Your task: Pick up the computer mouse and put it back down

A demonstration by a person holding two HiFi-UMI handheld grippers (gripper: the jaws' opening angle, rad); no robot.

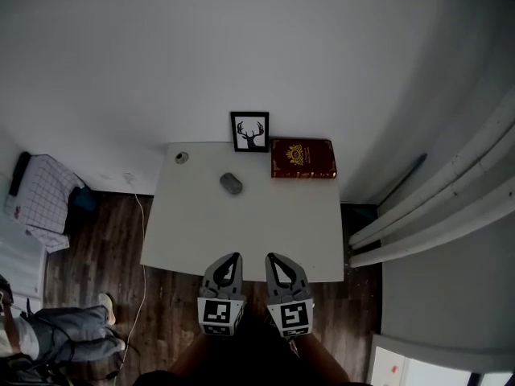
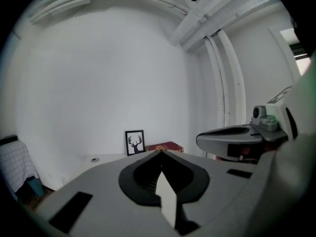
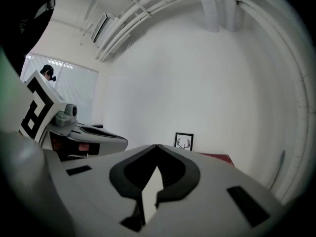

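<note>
Left gripper (image 1: 233, 257) and right gripper (image 1: 271, 257): jaws pressed together, nothing between, side by side over near edge of white table (image 1: 241, 240).
Computer mouse (image 1: 231, 183): lies flat on tabletop, well ahead of both sets of tips, apart from them, roughly in line with left gripper; beyond it, framed deer print (image 1: 249, 131) upright against wall, red book (image 1: 302, 158) just right of print, small round object (image 1: 182, 158) at far left corner.

A white worktop (image 1: 241, 232) stands against the wall. A grey computer mouse (image 1: 231, 183) lies toward its back. Behind it are a small round object (image 1: 182, 158), an upright framed deer picture (image 1: 249, 132) and a flat red book (image 1: 302, 158).
</note>
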